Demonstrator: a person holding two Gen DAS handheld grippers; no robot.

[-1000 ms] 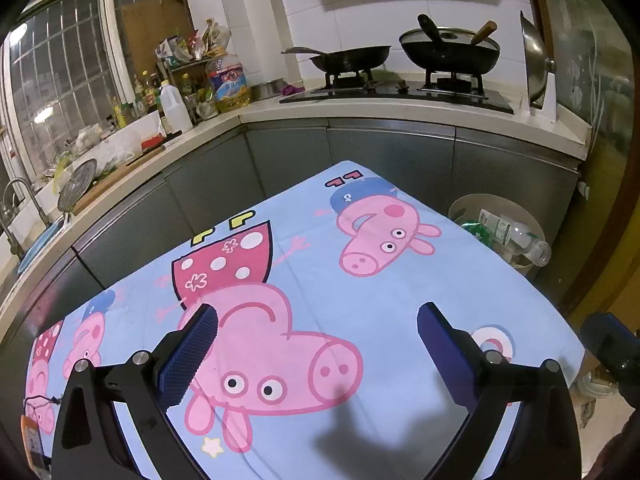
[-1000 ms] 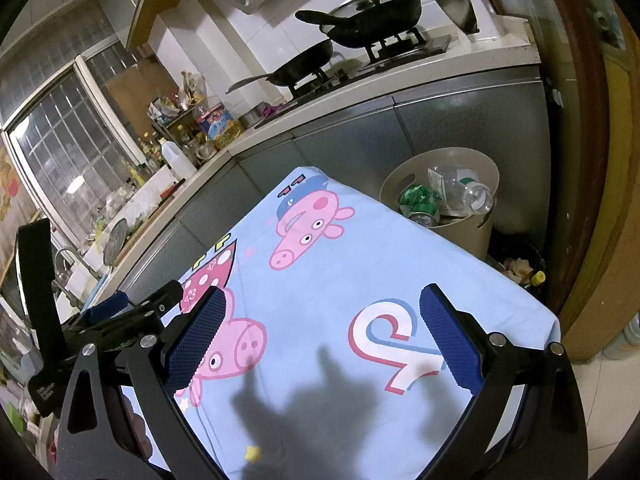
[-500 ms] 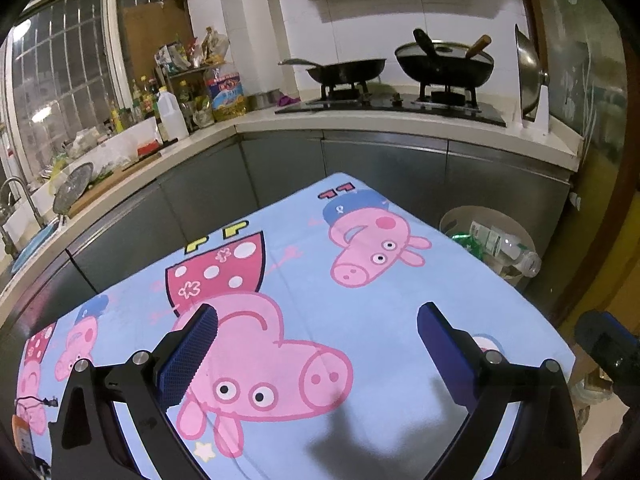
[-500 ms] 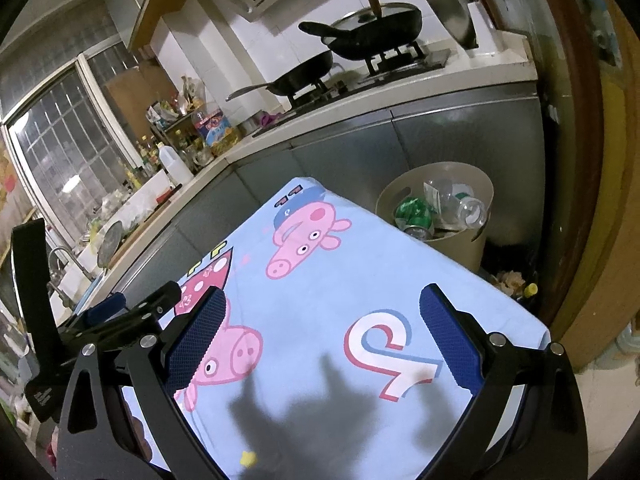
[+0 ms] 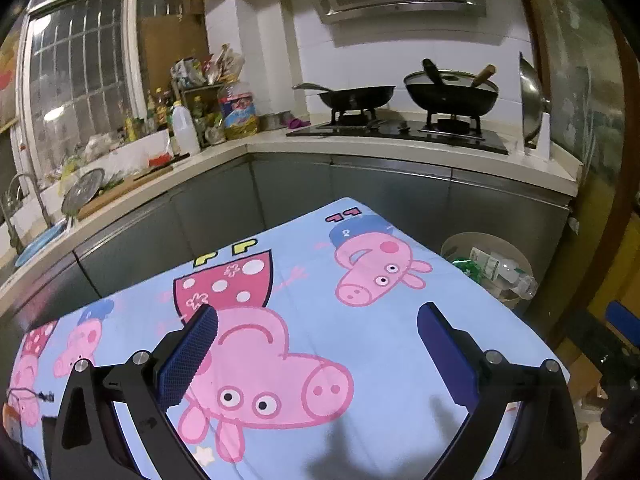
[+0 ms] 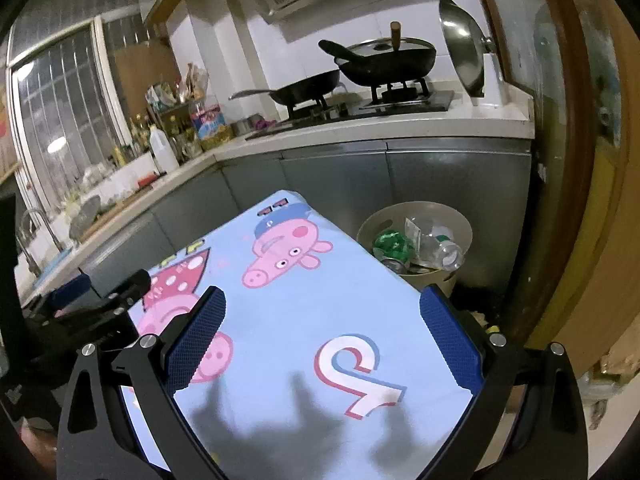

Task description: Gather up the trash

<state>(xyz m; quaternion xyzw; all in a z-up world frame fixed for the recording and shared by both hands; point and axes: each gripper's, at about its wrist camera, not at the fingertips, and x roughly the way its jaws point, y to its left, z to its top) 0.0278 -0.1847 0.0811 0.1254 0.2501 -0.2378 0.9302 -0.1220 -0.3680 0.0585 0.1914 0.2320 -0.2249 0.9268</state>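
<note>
A beige trash bin stands on the floor past the table's far right corner, holding a clear plastic bottle, green wrapping and a can. In the left wrist view the same bin shows the bottle on top. My left gripper hangs open over the blue cartoon-pig tablecloth with nothing between its fingers. My right gripper is open too, above the cloth near its right edge. No loose trash shows on the cloth.
A grey kitchen counter wraps the back and left, carrying two black pans, a wok lid, bottles and a sink. A wooden door frame rises on the right. Small scraps lie on the floor beside the bin.
Both grippers have risen and tilted upward, so the counter, stove and hood fill more of each view. Both stay open and empty.
</note>
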